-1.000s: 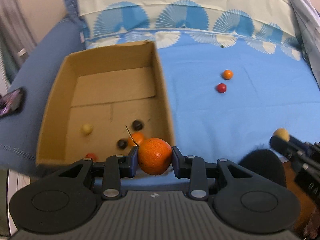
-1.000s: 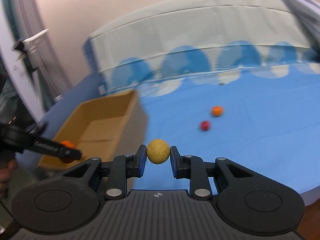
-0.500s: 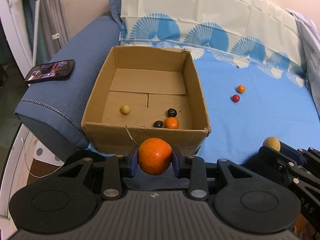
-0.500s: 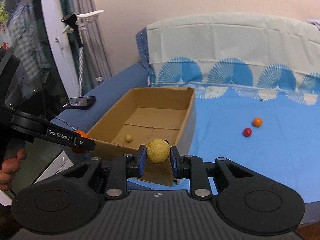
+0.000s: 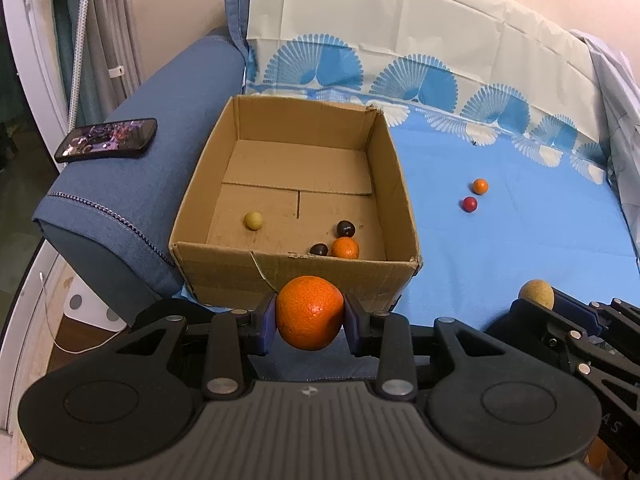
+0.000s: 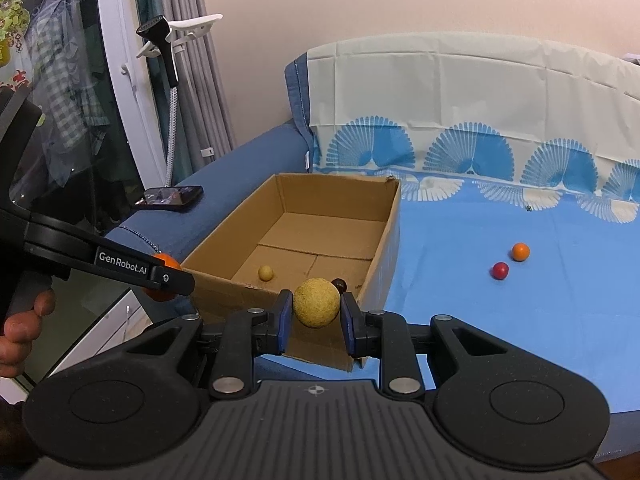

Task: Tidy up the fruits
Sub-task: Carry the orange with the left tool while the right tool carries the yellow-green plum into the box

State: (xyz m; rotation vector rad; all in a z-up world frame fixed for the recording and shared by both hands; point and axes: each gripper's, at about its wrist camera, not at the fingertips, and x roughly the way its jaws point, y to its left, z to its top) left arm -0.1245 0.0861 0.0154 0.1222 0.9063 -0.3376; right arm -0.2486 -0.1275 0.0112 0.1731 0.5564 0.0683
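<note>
My left gripper (image 5: 310,318) is shut on a large orange (image 5: 310,312), held just in front of the near wall of the open cardboard box (image 5: 296,276). My right gripper (image 6: 316,308) is shut on a yellow ball-like fruit (image 6: 316,302), in front of the box's near right corner (image 6: 380,256). Inside the box lie a small yellow fruit (image 5: 253,220), two dark fruits (image 5: 345,229) and a small orange (image 5: 345,249). A small orange fruit (image 5: 479,186) and a red fruit (image 5: 469,204) lie on the blue sheet (image 5: 500,240).
A phone (image 5: 106,140) lies on the blue sofa arm (image 5: 120,184) left of the box. A patterned cover hangs over the backrest (image 5: 400,40). Curtains and a white stand (image 6: 172,52) are at the left. The person's hand (image 6: 20,320) holds the left gripper's handle.
Both grippers have drawn back and up from the box, each still holding its fruit. The whole box and the sofa arm with the phone have come into view.
</note>
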